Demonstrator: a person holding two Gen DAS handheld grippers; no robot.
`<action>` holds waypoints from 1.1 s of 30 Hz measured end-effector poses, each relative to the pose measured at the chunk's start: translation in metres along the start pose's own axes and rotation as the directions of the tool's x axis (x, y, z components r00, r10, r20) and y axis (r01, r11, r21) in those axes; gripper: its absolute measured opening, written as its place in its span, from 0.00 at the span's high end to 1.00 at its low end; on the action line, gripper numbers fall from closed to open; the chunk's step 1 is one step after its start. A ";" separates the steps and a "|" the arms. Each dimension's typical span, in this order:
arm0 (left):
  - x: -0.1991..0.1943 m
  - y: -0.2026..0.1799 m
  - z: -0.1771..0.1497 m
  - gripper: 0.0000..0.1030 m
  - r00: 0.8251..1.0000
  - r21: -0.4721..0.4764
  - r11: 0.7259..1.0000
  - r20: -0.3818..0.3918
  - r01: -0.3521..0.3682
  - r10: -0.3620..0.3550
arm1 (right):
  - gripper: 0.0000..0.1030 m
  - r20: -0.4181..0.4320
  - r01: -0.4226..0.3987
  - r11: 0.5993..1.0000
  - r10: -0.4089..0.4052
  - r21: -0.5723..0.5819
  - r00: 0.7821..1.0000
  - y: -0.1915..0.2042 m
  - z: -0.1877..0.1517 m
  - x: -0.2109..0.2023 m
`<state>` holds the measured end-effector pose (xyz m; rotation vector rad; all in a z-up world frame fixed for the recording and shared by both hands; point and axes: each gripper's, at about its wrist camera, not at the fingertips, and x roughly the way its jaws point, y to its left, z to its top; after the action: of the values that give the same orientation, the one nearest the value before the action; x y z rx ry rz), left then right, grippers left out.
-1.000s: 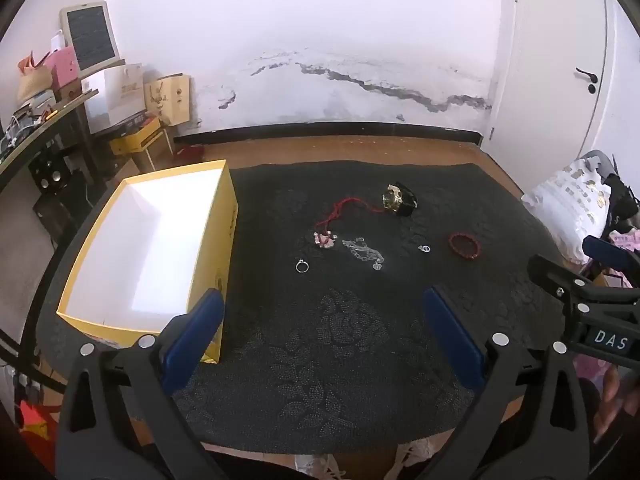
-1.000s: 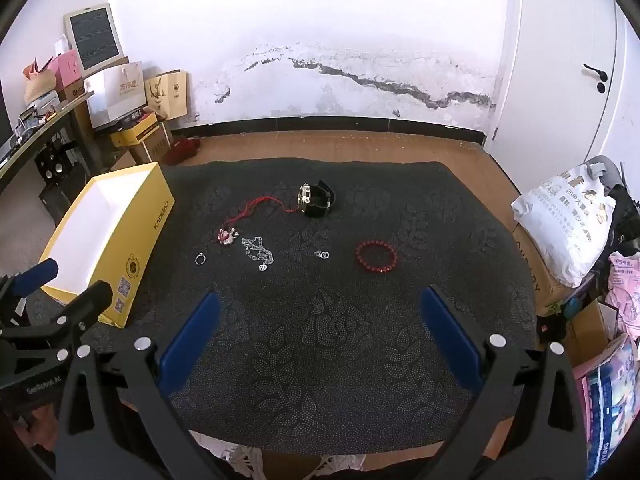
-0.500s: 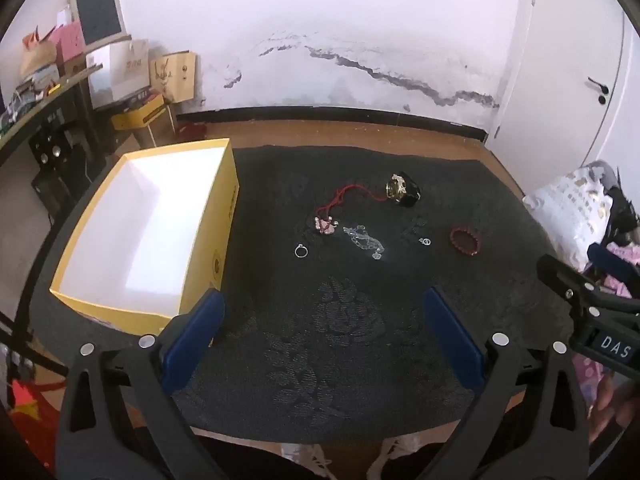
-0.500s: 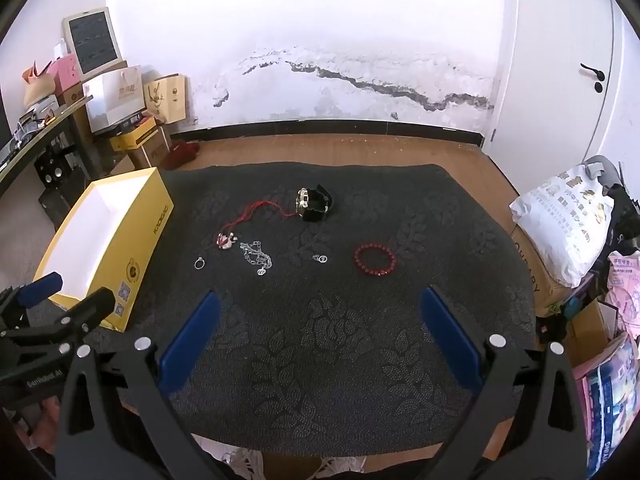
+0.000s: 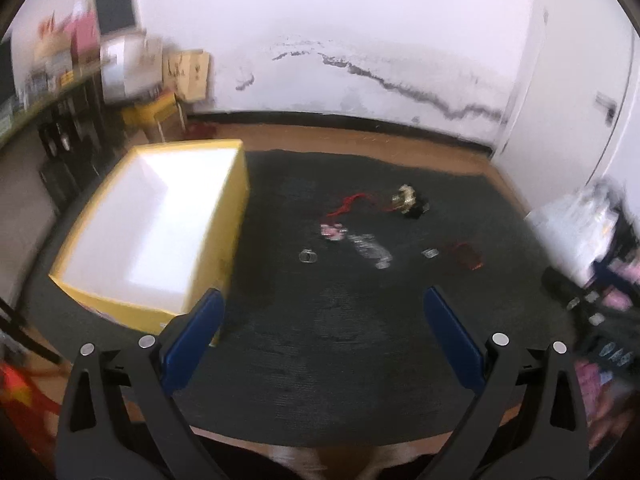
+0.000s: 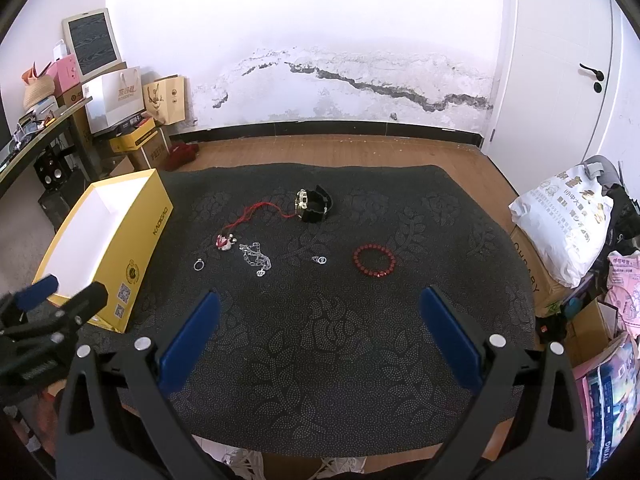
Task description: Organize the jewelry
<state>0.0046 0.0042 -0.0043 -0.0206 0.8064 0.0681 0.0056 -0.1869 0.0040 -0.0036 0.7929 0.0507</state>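
Six pieces of jewelry lie loose on the dark mat [image 6: 320, 320], none boxed yet: from your right-hand view the red bead bracelet [image 6: 374, 260] sits at 1 o'clock, the small ring [image 6: 319, 259] at 12, the silver chain [image 6: 255, 257] and red-cord pendant [image 6: 240, 228] at 11, another ring [image 6: 199, 265] beside them, the watch [image 6: 313, 204] farther out. The yellow box [image 6: 100, 240] waits at 9 o'clock, apparently empty. Your left gripper [image 5: 320, 316] has swung in the last half second, blurring its view and shifting the box off-centre, so you seem to be lining up a first pick. Both claws, right gripper [image 6: 318, 312] included, are spread wide, holding nothing.
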 end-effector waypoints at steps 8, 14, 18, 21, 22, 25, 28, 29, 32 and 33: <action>0.008 0.001 -0.002 0.06 0.998 0.012 0.999 -0.043 0.039 -0.038 | 0.06 -0.001 -0.002 1.000 0.002 -0.001 1.000 -0.002 0.001 0.001; 0.006 -0.001 -0.002 0.06 0.999 0.025 0.999 -0.026 0.024 -0.023 | 0.06 0.000 -0.002 1.000 0.002 -0.002 1.000 -0.001 0.000 0.001; 0.005 -0.003 -0.001 0.06 0.999 0.030 0.999 -0.024 0.029 -0.028 | 0.06 -0.002 -0.006 1.000 0.006 0.000 1.000 -0.002 0.001 0.000; 0.005 -0.002 0.000 0.06 0.999 0.019 0.999 -0.026 0.039 -0.038 | 0.06 0.002 -0.006 1.000 0.006 0.000 1.000 -0.001 0.000 -0.001; 0.004 -0.002 0.000 0.06 0.999 0.016 0.999 -0.025 0.040 -0.040 | 0.06 0.003 -0.005 1.000 0.005 0.001 1.000 -0.002 0.000 -0.002; 0.004 -0.002 0.002 0.06 0.999 0.020 0.999 -0.022 0.039 -0.039 | 0.06 0.004 -0.007 1.000 0.007 0.002 1.000 -0.002 0.000 -0.002; 0.003 -0.002 0.002 0.06 0.999 0.016 0.999 -0.022 0.041 -0.041 | 0.06 0.005 -0.015 1.000 0.015 0.000 1.000 -0.003 0.000 -0.002; 0.003 -0.003 0.002 0.06 0.999 0.018 0.999 -0.023 0.041 -0.040 | 0.06 0.004 -0.015 1.000 0.015 -0.002 1.000 -0.002 0.000 -0.002; 0.003 -0.004 0.001 0.06 0.999 0.021 0.999 -0.023 0.039 -0.038 | 0.06 0.004 -0.014 1.000 0.014 -0.004 1.000 -0.001 0.000 -0.001; 0.003 -0.004 0.001 0.06 0.999 0.020 0.999 -0.024 0.039 -0.038 | 0.06 0.003 -0.015 1.000 0.015 -0.003 1.000 -0.001 0.000 -0.002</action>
<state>0.0078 0.0006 -0.0053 -0.0174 0.8302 0.0230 0.0043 -0.1877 0.0050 0.0001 0.7895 0.0664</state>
